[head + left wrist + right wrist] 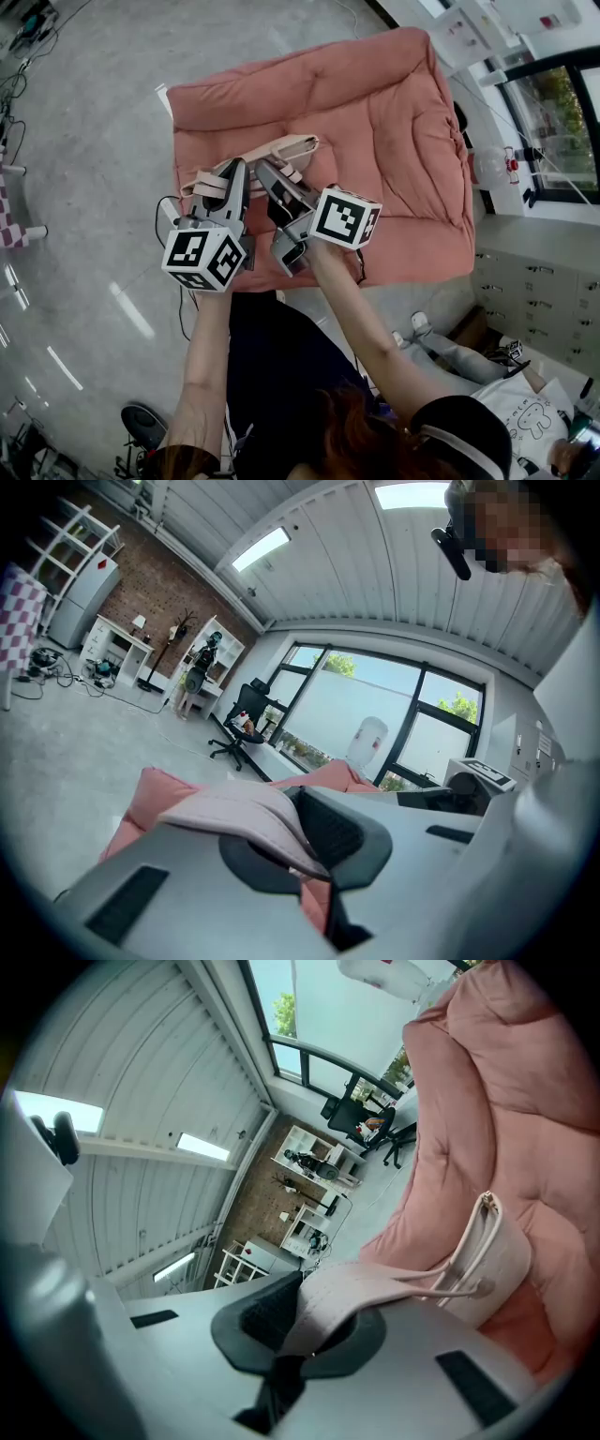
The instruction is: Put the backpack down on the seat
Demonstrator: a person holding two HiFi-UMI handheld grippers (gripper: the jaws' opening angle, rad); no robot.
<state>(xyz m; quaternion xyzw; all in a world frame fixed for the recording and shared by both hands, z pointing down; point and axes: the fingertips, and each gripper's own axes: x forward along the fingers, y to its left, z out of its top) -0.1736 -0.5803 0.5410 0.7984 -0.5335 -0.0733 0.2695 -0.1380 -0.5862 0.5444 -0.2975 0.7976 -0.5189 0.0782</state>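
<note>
A pale pink backpack (286,150) lies on the front part of a big salmon-pink cushioned seat (384,112). In the head view my left gripper (236,180) and right gripper (269,176) sit side by side at the bag's near edge. Each is shut on one of its straps. The left gripper view shows my left gripper (309,855) pinching a flat pale strap (248,817), with the seat (150,794) behind. In the right gripper view my right gripper (300,1335) clamps a strap (375,1288) that leads to the bag's body (492,1246), which rests against the seat (506,1101).
Grey floor surrounds the seat, with a black cable (167,220) at its left front corner. White drawer cabinets (539,281) and a window (553,122) stand to the right. An office chair (242,726) and a water dispenser (368,741) are across the room.
</note>
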